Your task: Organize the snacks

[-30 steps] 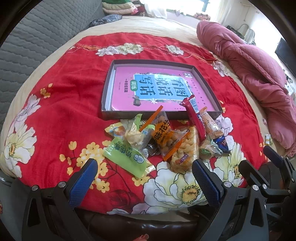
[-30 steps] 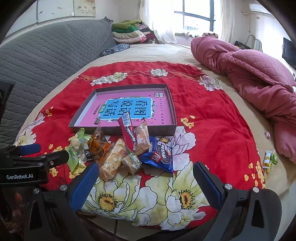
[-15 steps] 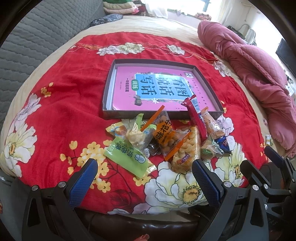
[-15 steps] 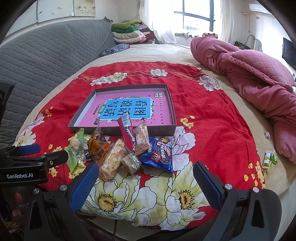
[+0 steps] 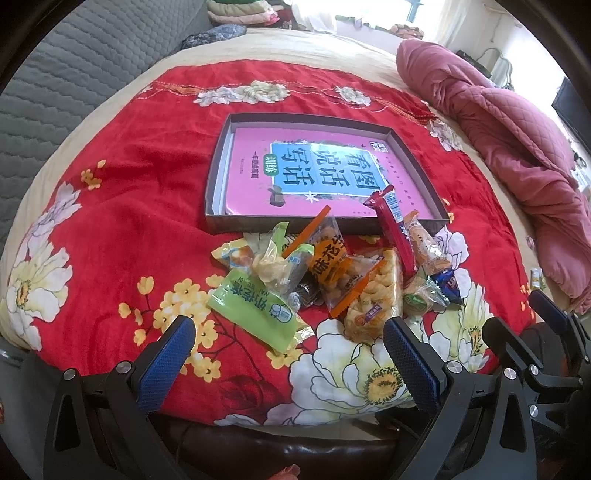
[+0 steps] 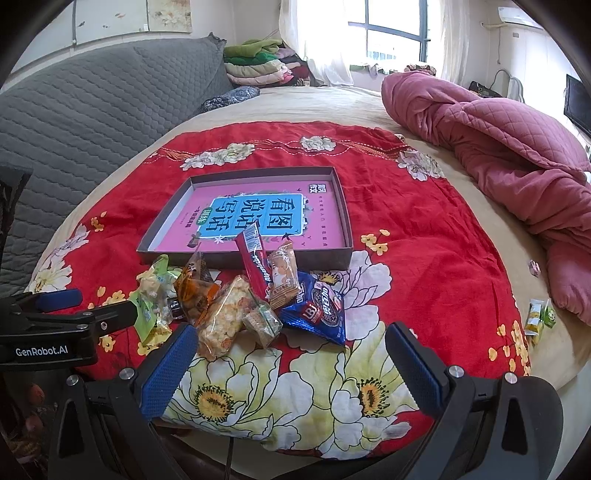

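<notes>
while both tools hang over the near edge of the bed, a red cloth covers it. on the cloth lies a box with a pink book, and the snacks are piled against its near wall. left tool and right tool stand apart, holding nothing.

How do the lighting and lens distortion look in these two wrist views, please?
Left wrist view: strong fisheye bend, the tray edges bow, corners are black, colours look washed; the window is blown out at the top. Right wrist view: the window glares white, while the snack pile is evenly lit, sharp, with soft shadows.
</notes>
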Available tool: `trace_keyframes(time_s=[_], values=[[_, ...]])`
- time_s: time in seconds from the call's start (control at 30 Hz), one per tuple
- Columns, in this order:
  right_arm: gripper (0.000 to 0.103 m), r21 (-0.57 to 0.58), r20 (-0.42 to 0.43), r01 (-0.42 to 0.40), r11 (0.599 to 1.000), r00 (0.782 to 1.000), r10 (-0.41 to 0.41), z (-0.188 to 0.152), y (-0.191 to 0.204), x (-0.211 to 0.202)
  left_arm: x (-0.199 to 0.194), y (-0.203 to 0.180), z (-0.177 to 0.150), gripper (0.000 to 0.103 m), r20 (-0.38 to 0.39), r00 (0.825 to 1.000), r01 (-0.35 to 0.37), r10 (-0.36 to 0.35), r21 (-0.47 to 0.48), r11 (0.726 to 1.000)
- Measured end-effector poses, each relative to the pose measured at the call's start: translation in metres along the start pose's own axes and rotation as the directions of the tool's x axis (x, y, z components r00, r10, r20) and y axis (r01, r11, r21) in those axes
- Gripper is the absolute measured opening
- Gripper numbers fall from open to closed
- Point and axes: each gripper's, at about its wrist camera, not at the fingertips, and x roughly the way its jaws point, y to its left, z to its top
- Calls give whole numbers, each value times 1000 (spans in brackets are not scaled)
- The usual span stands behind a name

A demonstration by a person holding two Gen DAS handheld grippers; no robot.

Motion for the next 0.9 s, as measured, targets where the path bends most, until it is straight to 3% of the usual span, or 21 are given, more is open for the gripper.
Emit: trace_keyframes(time_s=[0.9], values=[[102,75,-4,-79,994,997,79,6,-17,12,21,33,3,102,-62,998,4,-8,-77,997]])
